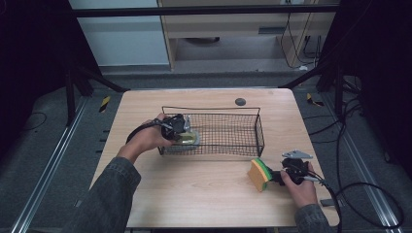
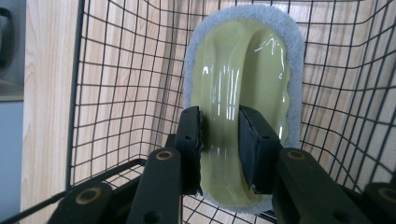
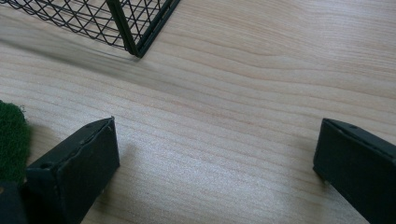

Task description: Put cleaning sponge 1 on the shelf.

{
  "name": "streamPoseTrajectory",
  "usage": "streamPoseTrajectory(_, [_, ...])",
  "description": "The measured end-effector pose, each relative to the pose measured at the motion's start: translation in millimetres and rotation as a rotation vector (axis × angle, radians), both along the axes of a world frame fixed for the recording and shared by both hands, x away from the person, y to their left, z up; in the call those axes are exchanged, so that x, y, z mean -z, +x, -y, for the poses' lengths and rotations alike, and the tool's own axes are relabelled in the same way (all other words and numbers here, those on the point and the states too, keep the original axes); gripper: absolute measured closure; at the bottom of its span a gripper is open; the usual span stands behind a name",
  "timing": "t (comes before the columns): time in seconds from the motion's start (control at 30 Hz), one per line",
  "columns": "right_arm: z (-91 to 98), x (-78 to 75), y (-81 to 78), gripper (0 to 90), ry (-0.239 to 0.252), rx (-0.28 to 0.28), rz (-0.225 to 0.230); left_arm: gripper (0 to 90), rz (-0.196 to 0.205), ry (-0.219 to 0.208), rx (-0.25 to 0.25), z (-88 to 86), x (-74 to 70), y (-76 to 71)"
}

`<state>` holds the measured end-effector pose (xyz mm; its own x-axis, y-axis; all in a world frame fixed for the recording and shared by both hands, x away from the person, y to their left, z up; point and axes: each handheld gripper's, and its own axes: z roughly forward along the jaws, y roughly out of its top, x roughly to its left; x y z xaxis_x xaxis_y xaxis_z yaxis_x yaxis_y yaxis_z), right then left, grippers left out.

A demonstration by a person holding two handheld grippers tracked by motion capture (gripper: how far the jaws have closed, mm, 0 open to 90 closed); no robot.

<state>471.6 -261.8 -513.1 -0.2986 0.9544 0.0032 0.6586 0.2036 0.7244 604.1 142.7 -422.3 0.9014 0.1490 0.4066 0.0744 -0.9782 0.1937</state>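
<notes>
Pale wood grain runs across the table, which stands in a dim room with dark curtains at either side. Between the jaws of the left gripper sits the raised ridge of a scrubbing pad, a glossy yellow-green grip on a grey fleece base; the jaws are nearly closed and pinch that ridge from both sides, likely because it is the one part narrow enough to clamp. Just beyond and all around those jaws rise the black wire walls of a basket, so the pad is held inside the basket at its near-left end, low over the mesh floor; whether it rests on the mesh cannot be told. Seen from above, the hand reaches over the basket's side to keep it there.

Well apart, the right gripper has its jaws spread wide with nothing but bare wood between them. Just beside its left jaw is the green edge of a sponge, standing on edge on the table, outside the basket and seemingly next in line. A corner of the basket lies ahead of these jaws.
</notes>
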Motion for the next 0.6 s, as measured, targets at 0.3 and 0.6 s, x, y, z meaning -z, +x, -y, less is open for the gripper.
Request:
streamPoseTrajectory(0.3, [0.0, 0.0, 0.0, 0.5, 0.0, 0.0, 0.0, 61.4, 0.02, -0.1, -0.021, -6.7, -17.2, -6.7])
streamPoseTrajectory(0.6, [0.0, 0.0, 0.0, 0.5, -0.001, 0.0, 0.0, 55.5, 0.072, -0.155, -0.031, -7.0, -35.9, -16.8])
